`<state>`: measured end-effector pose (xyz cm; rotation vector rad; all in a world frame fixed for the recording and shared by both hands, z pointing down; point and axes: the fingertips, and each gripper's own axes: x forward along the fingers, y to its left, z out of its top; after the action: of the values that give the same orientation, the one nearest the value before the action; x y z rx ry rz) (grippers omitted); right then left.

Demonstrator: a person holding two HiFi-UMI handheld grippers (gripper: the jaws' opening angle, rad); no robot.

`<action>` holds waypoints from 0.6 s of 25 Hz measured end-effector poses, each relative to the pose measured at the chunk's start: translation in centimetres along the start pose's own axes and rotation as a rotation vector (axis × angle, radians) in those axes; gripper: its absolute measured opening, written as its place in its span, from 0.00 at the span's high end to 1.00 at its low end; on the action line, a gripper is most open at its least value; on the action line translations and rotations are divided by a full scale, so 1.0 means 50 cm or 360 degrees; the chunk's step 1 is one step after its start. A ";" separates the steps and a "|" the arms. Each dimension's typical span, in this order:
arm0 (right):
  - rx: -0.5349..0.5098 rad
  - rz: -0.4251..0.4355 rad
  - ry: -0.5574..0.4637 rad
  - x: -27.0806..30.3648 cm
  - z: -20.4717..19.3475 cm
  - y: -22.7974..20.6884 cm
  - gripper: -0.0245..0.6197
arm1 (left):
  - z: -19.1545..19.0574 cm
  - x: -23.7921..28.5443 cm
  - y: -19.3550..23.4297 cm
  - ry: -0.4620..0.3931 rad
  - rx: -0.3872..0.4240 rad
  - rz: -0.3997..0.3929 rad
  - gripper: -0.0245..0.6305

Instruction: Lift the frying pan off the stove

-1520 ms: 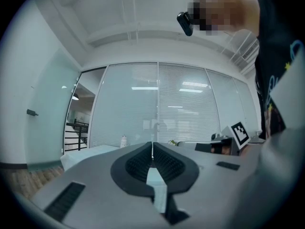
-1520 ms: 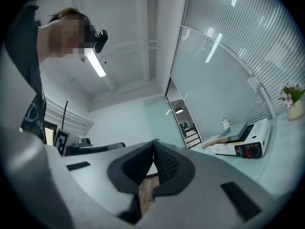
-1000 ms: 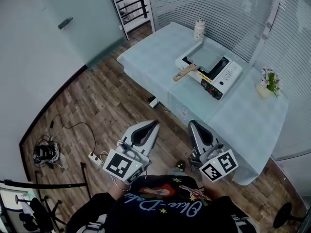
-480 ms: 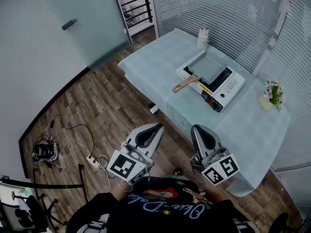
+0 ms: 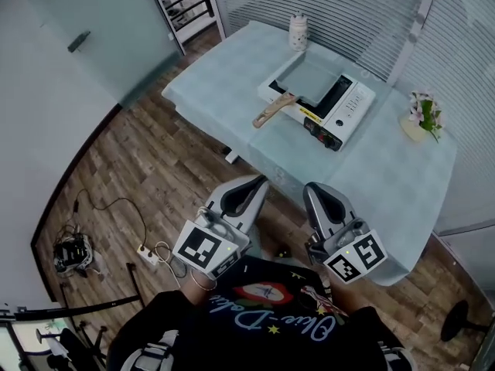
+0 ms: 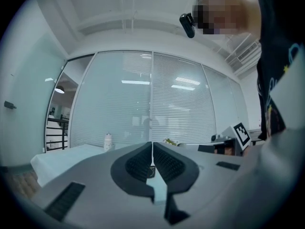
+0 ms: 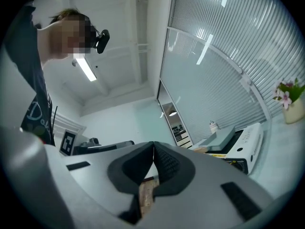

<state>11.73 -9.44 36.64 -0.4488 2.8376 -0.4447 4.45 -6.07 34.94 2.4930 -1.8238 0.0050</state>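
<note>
The left gripper (image 5: 249, 187) and right gripper (image 5: 316, 194) are kept closed and empty, carried slightly nearer the table (image 5: 224, 91); the pan (image 5: 308, 79) is still seated on the stove (image 5: 346, 108), far ahead.

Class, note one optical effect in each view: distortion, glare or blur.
Head view: edge of the wooden floor bows, frying pan sharp. Left gripper view: dark round vignette, lights mirrored in the glass wall. Right gripper view: blinds curve, ceiling light glares.

Office: glass partitions (image 5: 100, 45), blinds (image 5: 332, 6)
</note>
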 end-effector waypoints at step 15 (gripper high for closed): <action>-0.0078 -0.0417 -0.0088 0.072 0.033 -0.120 0.96 | 0.025 0.178 0.074 0.0006 0.0055 -0.0502 0.95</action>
<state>10.42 -16.51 36.41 -0.8347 2.7512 -0.4028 3.61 -15.69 34.13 2.7716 -1.4209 0.0283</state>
